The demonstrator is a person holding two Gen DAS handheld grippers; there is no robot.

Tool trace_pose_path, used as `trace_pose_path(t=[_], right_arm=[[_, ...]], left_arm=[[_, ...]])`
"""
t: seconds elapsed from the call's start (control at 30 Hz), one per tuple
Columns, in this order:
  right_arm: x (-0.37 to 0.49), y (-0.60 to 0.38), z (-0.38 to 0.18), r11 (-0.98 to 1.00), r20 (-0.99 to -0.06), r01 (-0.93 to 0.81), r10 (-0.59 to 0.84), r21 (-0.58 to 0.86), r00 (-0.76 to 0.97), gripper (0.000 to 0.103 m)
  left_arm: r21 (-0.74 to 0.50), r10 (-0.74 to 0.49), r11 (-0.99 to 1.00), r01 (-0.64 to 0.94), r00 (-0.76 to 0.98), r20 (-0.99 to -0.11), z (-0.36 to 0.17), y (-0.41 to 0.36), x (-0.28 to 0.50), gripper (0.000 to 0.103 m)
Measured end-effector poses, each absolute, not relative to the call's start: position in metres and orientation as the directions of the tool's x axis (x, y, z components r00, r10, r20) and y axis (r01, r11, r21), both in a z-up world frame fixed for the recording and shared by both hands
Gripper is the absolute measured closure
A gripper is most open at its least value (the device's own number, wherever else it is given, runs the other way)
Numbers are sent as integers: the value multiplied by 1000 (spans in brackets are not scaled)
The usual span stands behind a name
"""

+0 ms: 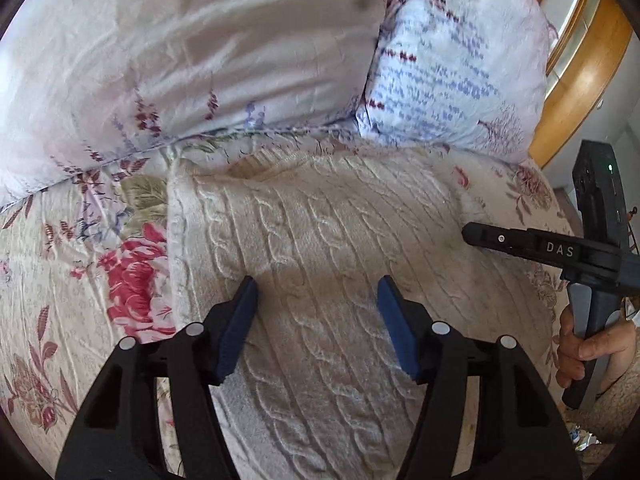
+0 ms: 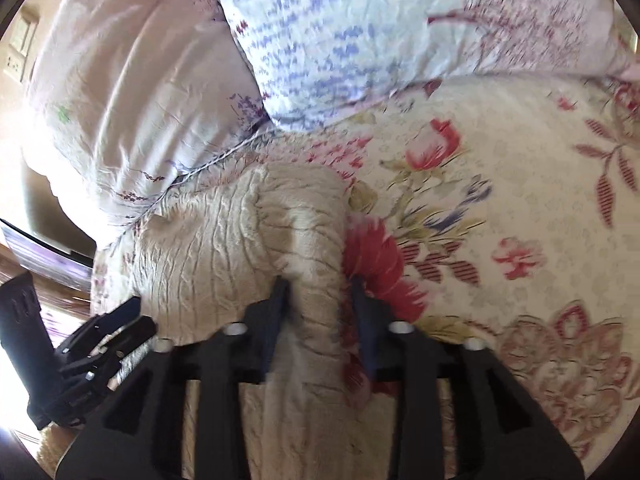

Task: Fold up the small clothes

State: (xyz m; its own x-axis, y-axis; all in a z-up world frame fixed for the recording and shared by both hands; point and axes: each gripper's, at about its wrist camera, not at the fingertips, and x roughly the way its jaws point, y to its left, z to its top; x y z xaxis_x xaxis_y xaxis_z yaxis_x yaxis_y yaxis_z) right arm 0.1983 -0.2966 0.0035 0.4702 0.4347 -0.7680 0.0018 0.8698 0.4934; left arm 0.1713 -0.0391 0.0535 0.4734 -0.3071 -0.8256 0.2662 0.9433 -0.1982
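Cream cable-knit sweater (image 1: 320,240) lies on my floral bedspread (image 1: 60,280) below the pillows (image 1: 180,48). My left gripper (image 1: 318,292) hovers open, empty. My right gripper (image 2: 320,292) straddles a raised fold; blur hides whether its pads actually press on it.

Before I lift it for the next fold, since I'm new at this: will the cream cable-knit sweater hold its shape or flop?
Probably flop: the cream cable-knit sweater bunches and drapes softly between the right gripper fingers. Its thick knit looks fairly heavy, so unsupported edges should sag. The textured yarn likely grips rather than slips.
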Motion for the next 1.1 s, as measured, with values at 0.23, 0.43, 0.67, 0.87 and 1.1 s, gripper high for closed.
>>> trace_pose_path(t=[0.23,0.43,0.67,0.87,1.1], right_arm=[[143,-282,47,893,-661,-241,445,380,605,62],[127,-249,38,907,-713,-312,417,284,563,62],[123,-236,17,943,-780,-292,304,163,547,51],[120,-237,14,948,-777,-283,287,146,560,50],[119,-236,14,952,-769,-274,274,133,578,48]], left_arm=[[-135,-224,972,192,588,-777,73,-4,134,27],[-93,-160,985,148,550,-820,53,5,122,26],[-64,-109,993,103,528,-842,40,-2,123,18],[-63,-101,994,91,521,-848,35,-2,123,16],[-72,-104,994,81,526,-844,32,1,126,10]])
